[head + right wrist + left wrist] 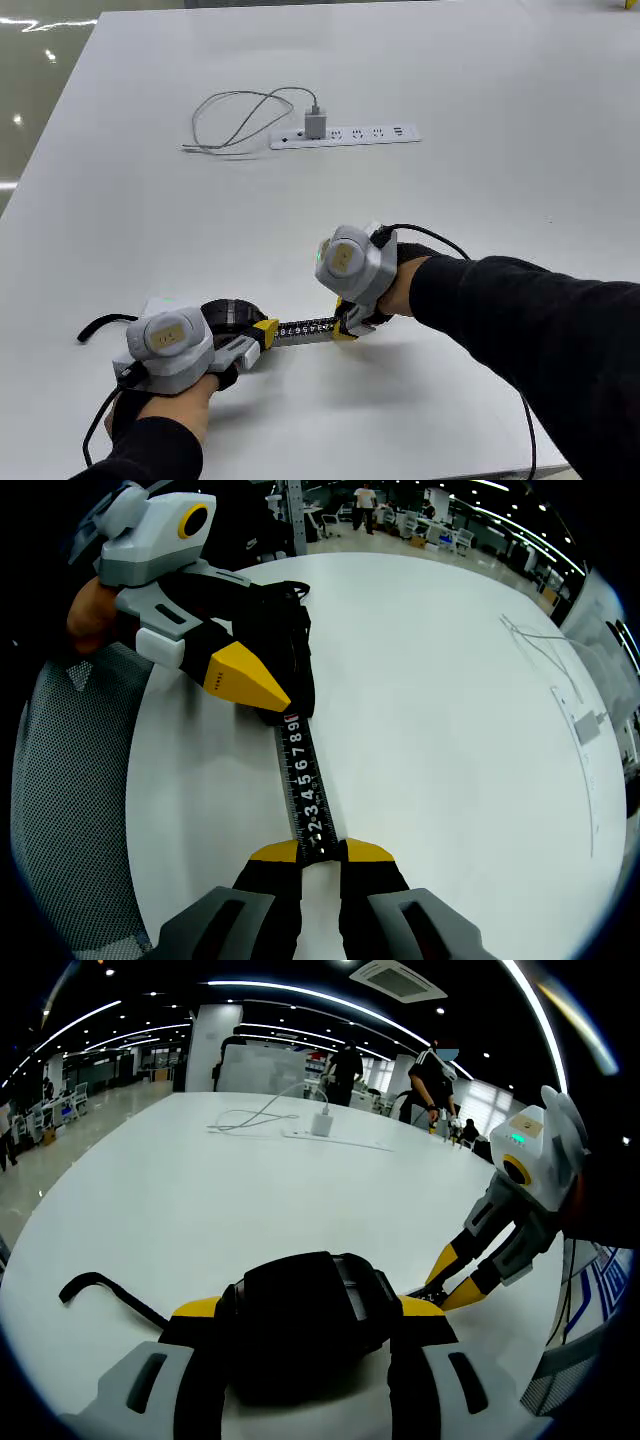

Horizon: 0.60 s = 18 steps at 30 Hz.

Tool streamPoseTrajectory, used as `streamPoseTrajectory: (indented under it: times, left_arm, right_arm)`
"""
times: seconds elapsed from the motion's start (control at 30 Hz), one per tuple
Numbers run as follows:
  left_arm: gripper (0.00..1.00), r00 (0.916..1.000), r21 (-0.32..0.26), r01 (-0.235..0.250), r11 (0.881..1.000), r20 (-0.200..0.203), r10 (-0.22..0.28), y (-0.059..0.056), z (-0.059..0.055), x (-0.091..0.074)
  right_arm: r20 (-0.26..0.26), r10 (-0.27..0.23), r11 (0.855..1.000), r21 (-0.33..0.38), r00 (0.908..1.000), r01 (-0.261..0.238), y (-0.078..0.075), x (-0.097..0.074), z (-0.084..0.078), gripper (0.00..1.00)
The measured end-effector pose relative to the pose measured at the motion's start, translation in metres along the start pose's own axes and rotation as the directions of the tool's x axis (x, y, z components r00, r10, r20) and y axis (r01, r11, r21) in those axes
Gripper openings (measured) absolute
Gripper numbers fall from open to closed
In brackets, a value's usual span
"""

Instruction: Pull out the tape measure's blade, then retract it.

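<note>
Grips the case of the black tape measure (225,313) between the two jaws of the left tool (247,338), at the near left of the white surface (420,60), with the black strap (100,325) trailing further left. Pinches the end of the blade (303,790) with the right tool (320,852), jaws closed on the tip, just to the right of the case. Shows only a short length of blade out, with the first printed numbers readable in the right gripper view. Seems to be early in the pulling-out step, with the retracting not yet begun. Calls next for drawing the right tool away to the right, low over the surface and in line with the blade, while holding the case firm with the left. Needs a steady pinch, since the thin tip could probably slip free and snap back. Leaves the power strip (345,134) on the far side, well apart
</note>
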<state>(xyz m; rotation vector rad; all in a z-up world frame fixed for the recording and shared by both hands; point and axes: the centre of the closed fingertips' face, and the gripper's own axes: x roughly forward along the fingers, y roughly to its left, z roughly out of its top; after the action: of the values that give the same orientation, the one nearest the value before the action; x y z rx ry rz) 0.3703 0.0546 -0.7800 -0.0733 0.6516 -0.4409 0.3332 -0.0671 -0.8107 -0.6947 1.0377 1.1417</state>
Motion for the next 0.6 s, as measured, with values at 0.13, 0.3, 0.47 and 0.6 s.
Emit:
streamPoseTrajectory:
  times: [0.13,0.3,0.47,0.6]
  left_arm:
    - [0.61,1.0000,-0.003,-0.001,1.000,0.000,0.001,0.0006,-0.0001,0.0000]
    - [0.61,1.0000,-0.007,-0.001,1.000,0.001,0.001,0.0005,-0.0001,-0.0004]
    - [0.61,1.0000,-0.009,0.000,1.000,0.004,0.000,0.0008,-0.0001,-0.0006]
    - [0.61,1.0000,-0.010,-0.001,1.000,0.005,0.001,0.0007,-0.0002,-0.0007]
  right_arm:
    - [0.004,0.004,1.000,0.001,1.0000,-0.004,0.0012,0.0006,0.0019,0.10]
    - [0.008,0.009,1.000,0.007,0.9999,-0.009,0.0019,0.0012,0.0040,0.10]
    - [0.009,0.011,1.000,0.007,0.9999,-0.011,0.0025,0.0017,0.0059,0.10]
    - [0.009,0.011,1.000,0.013,0.9999,-0.012,0.0032,0.0026,0.0081,0.10]
